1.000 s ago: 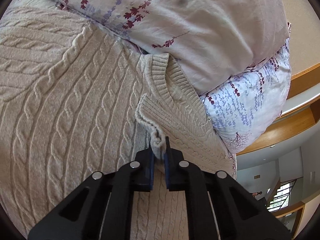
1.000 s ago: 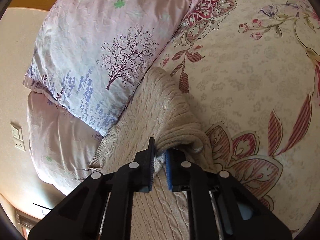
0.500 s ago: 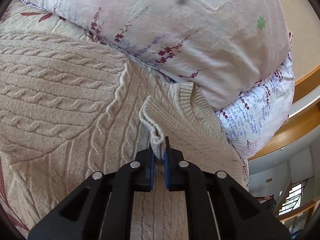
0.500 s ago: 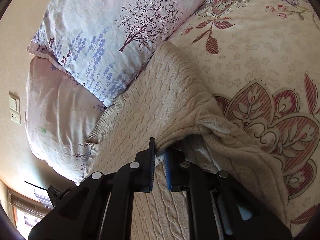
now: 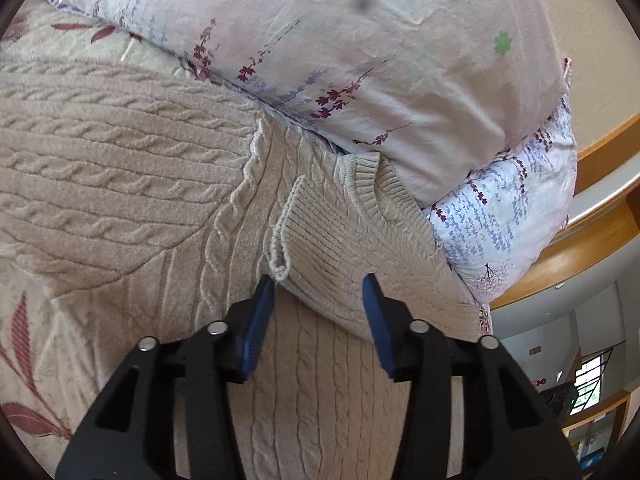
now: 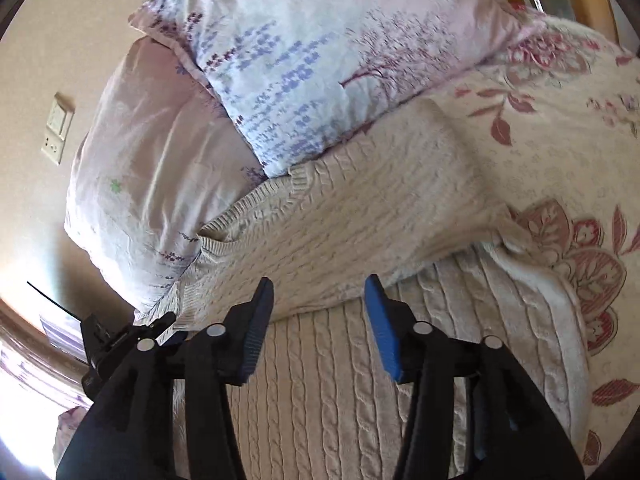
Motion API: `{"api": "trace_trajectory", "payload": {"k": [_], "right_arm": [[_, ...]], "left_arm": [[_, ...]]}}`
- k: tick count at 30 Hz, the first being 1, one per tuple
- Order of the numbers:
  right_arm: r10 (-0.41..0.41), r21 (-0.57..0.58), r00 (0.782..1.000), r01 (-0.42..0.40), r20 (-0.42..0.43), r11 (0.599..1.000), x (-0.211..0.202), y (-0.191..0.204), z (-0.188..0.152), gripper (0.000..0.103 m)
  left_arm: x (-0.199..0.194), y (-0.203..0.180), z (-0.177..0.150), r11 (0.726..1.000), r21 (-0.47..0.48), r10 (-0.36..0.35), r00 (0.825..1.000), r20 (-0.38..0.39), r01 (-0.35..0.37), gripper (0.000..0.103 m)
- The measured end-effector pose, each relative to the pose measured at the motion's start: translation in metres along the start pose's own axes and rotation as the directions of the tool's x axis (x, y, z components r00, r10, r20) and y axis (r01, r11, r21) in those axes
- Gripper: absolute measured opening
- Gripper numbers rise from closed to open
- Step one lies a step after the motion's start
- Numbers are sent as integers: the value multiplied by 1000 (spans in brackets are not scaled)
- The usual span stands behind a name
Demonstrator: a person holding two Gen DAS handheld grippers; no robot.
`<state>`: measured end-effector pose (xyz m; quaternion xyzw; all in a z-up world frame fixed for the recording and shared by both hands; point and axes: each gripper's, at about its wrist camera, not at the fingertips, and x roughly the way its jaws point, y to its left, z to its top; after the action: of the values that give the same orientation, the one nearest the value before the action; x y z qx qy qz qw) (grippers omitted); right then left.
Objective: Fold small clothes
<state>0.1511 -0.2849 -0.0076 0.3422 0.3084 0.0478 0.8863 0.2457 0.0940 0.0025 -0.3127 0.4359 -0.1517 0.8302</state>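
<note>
- Left wrist view: the left gripper [image 5: 319,294], black with blue pads, is standing with its jaws apart; they have just been opening, and the ribbed cuff [image 5: 316,236] of the cream cable-knit sweater [image 5: 132,184] is lying loose between the tips, pressed by neither pad.
- The sweater is lying folded on the cream bedspread with red leaf print [image 5: 24,344], its ribbed hem [image 5: 384,192] touching the pale pink floral pillow [image 5: 360,52] at the head of the bed.
- A second pillow, white with lilac tree print [image 5: 516,216], is sitting under the pink one, at the bed's corner beside a wooden rail [image 5: 576,248].
- Right wrist view: the right gripper [image 6: 320,292] is also holding its jaws apart, having just been opening; the folded-over sweater [image 6: 360,216] edge is lying just beyond the tips, not gripped.
- The sweater's far edge is butting against both pillows [image 6: 304,52]; the bedspread [image 6: 560,152] is showing along the right.
- A wall socket plate [image 6: 58,128] is sitting on the beige wall, left.
</note>
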Motion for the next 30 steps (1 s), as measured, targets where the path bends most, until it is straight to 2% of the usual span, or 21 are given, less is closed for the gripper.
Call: {"api": "trace_trajectory", "payload": {"k": [1, 4, 6, 9, 11, 12, 13, 16, 19, 21, 23, 26, 30], "right_arm": [[-8, -10, 1000, 8, 13, 1000, 0, 1, 3, 65], [-98, -43, 994, 99, 39, 994, 9, -2, 11, 65], [-124, -33, 992, 125, 16, 992, 20, -12, 12, 65], [-95, -42, 995, 96, 39, 994, 22, -20, 6, 69], [-54, -56, 997, 57, 52, 997, 19, -19, 2, 83], [-23, -59, 998, 26, 58, 998, 17, -18, 1, 94], [-3, -61, 998, 7, 67, 998, 14, -18, 1, 99], [4, -57, 996, 1, 89, 998, 9, -18, -1, 102], [29, -26, 996, -27, 86, 999, 9, -24, 0, 102], [47, -11, 995, -46, 93, 999, 7, -27, 0, 102], [52, -5, 993, -52, 105, 999, 5, -28, 0, 102], [48, -7, 993, -48, 112, 999, 5, -27, 0, 102], [49, -11, 992, -48, 117, 999, 5, -27, 0, 102]], "left_arm": [[-10, 0, -1, 1000, 22, -2, 1000, 14, 1, 54], [-50, 15, 1, 999, 35, -3, 998, 66, 0, 61], [-81, 35, 8, 1000, 4, 9, 994, 113, -10, 61], [-128, 75, 17, 994, -80, 95, 976, 198, -81, 61], [-153, 102, 23, 976, -156, 189, 952, 239, -154, 59], [-163, 114, 25, 964, -194, 227, 942, 247, -181, 59], [-170, 124, 26, 955, -225, 249, 935, 252, -194, 59], [-178, 148, 28, 927, -307, 295, 923, 245, -215, 59], [-172, 168, 28, 905, -399, 256, 939, 228, -149, 59], [-166, 176, 29, 895, -435, 219, 945, 242, -96, 54], [-162, 180, 30, 882, -468, 199, 943, 267, -54, 48], [-157, 191, 32, 844, -536, 171, 938, 302, 19, 38], [-153, 197, 36, 810, -584, 186, 919, 346, 56, 28]]}}
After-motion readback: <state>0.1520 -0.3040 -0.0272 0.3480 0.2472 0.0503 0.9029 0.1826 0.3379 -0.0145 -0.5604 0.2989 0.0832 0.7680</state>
